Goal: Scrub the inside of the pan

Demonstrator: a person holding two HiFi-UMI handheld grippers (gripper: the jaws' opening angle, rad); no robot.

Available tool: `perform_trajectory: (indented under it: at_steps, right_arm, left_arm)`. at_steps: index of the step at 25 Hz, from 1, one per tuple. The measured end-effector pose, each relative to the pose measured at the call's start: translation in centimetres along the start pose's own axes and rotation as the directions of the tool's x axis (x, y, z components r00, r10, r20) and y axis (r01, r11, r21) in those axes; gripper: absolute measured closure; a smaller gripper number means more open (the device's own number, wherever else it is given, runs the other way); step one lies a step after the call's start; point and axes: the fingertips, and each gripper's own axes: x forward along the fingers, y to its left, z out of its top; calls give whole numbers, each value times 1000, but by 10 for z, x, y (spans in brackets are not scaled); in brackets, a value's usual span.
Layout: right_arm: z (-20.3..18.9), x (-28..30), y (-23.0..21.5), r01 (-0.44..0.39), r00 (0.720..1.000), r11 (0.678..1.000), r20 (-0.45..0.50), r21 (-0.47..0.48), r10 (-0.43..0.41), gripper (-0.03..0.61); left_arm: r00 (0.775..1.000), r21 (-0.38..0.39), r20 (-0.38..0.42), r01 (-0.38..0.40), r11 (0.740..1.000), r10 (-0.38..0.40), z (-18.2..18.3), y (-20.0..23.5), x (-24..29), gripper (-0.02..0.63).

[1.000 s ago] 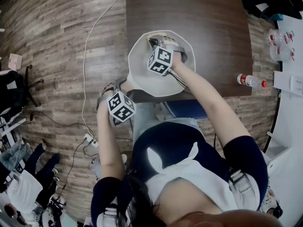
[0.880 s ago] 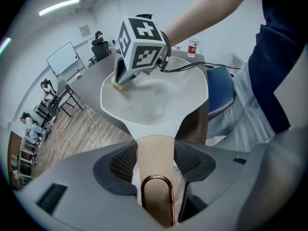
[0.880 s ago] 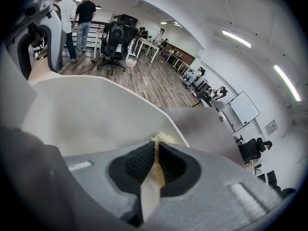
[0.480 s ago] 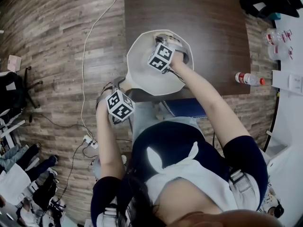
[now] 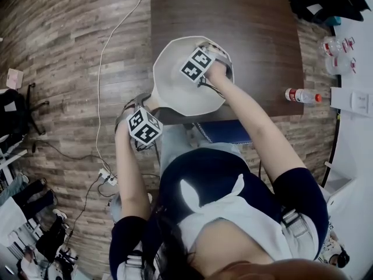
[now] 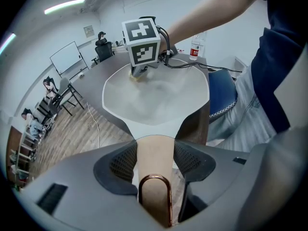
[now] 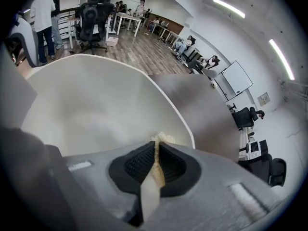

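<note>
A white pan (image 5: 175, 83) with an angular rim sits at the near edge of the dark wooden table (image 5: 233, 16). My left gripper (image 5: 145, 105) is shut on its tan handle (image 6: 154, 153), which carries a copper hanging loop. My right gripper (image 5: 207, 50) points steeply down into the pan near the far right wall, shut on a thin yellowish scrub pad (image 7: 161, 139). The pad's frayed tip pokes out past the fingertips against the pan's inner wall (image 7: 96, 109). In the left gripper view the right gripper (image 6: 137, 75) stands at the pan's far side.
A water bottle (image 5: 300, 95) with a red cap lies on the table to the right. A blue chair seat (image 5: 224, 132) is tucked under the table edge. A white cable (image 5: 102, 69) and a power strip (image 5: 108, 177) lie on the wood floor at left.
My right gripper has slid with the pad from the pan's middle toward its far right wall and rolled a little. The left gripper keeps its hold on the handle in the same place.
</note>
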Motion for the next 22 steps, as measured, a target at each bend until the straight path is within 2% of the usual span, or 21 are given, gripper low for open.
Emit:
perform_trajectory:
  at_steps: [6, 11, 18, 22]
  right_arm:
    - [-20, -1, 2, -18, 994, 1000, -111, -12, 17, 554]
    - [-44, -2, 6, -49, 977, 998, -211, -34, 40, 554]
    - [-75, -6, 21, -140, 921, 990, -369, -6, 128, 554]
    - [-90, -9, 31, -201, 876, 980, -447, 0, 179, 554]
  left_arm:
    - [1000, -4, 8, 3, 1000, -3, -1, -1, -1, 374]
    - [1000, -18, 12, 11, 1000, -11, 1, -3, -1, 374]
    - [1000, -35, 12, 17, 999, -17, 0, -5, -1, 374]
    - [1000, -42, 6, 18, 999, -18, 1, -5, 0, 374]
